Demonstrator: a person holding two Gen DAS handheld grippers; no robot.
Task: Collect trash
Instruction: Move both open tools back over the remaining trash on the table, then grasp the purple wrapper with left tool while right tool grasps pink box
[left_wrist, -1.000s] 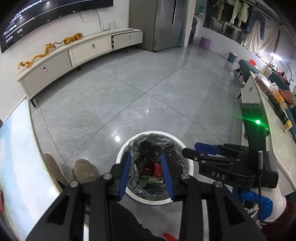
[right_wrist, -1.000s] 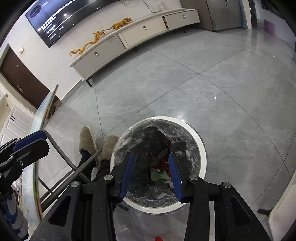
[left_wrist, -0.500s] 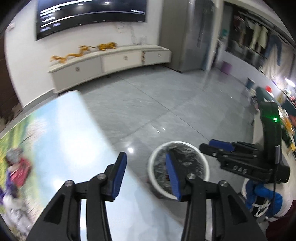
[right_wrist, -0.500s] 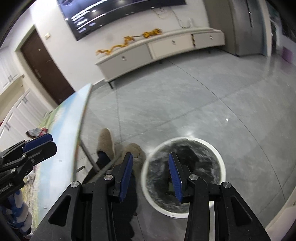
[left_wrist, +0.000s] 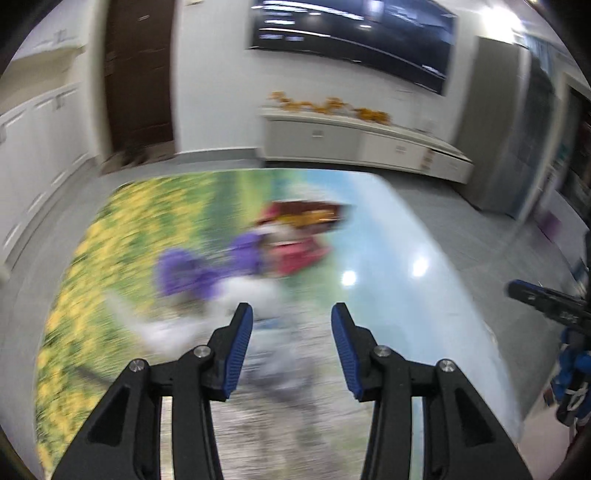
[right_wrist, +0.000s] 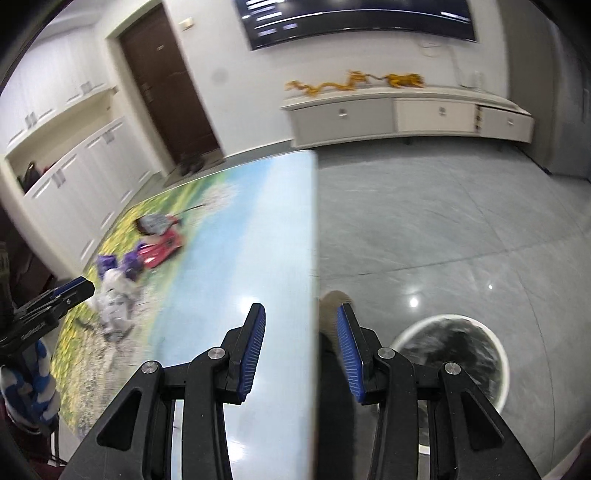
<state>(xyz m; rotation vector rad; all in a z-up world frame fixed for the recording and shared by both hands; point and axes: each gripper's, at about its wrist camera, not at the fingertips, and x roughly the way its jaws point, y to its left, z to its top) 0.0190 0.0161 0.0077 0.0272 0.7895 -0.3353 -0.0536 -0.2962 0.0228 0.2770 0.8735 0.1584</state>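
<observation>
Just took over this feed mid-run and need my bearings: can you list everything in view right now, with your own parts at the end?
Table: one, glossy top printed with sky and yellow flowers, left of the bin.
Trash pile: one cluster, purple, red, grey and white wrappers, on the table's far left part; blurred, count unclear.
Trash bin: one, white with black liner, on the floor right of the table.
Slipper: one, beige, on the floor beside the table edge.
TV cabinet: one, white, against the far wall.
Dragon ornament: one, golden, on the cabinet.
Screen: one, dark, wall-mounted.
Door: one, dark brown.
Left gripper: black, blue pads, open, empty, over the table.
Right gripper: same, open, empty, over the table edge.
</observation>
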